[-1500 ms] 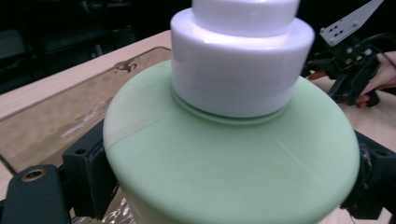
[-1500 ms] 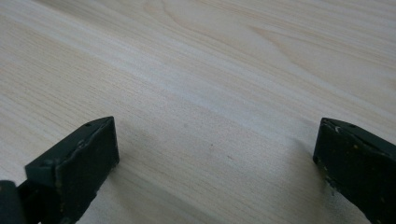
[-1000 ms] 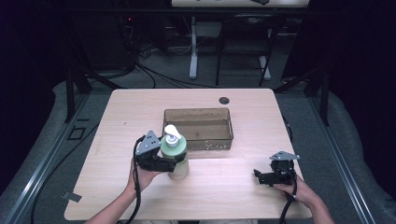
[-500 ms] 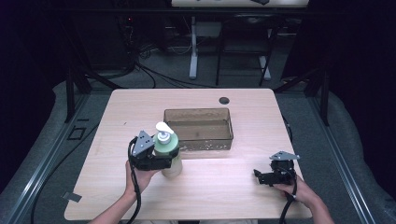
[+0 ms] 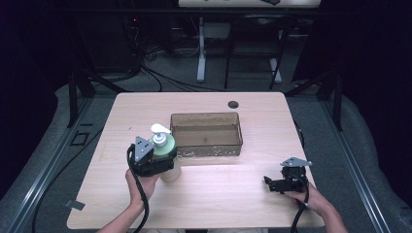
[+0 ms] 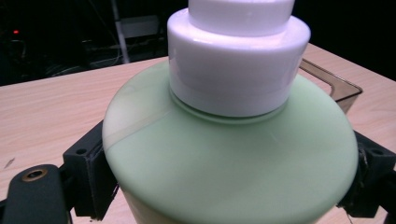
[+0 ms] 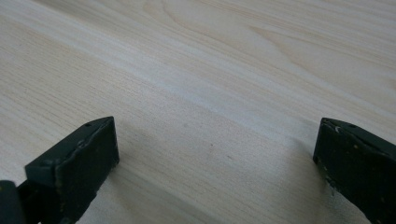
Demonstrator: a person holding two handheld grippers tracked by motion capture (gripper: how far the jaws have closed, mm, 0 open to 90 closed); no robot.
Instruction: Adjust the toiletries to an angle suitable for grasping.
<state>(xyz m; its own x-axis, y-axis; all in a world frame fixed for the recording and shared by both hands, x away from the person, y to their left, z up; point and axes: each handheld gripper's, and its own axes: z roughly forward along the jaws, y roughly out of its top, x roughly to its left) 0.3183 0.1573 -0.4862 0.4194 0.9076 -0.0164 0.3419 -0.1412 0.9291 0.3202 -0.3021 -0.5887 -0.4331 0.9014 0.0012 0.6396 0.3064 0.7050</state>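
A pale green pump bottle [image 5: 164, 146] with a white pump head stands upright left of the table's middle, close to the left front corner of a clear brownish bin [image 5: 206, 115]. My left gripper [image 5: 161, 164] is shut on the bottle's body from the person's side. In the left gripper view the bottle [image 6: 229, 158] sits squeezed between the two black fingers [image 6: 88, 172]. Whether its base touches the table I cannot tell. My right gripper [image 5: 272, 185] lies low over the bare tabletop at the front right. Its jaws stand wide apart with nothing between them [image 7: 215, 172].
The bin appears to hold nothing and sits at the centre of the wooden table [image 5: 145, 107]. A dark round hole [image 5: 233, 104] lies behind it near the far edge. Cables trail from both grippers toward the front edge. Dark floor and stands surround the table.
My left gripper has carried the bottle leftward, away from the bin's front wall. The right gripper has stayed where it was.
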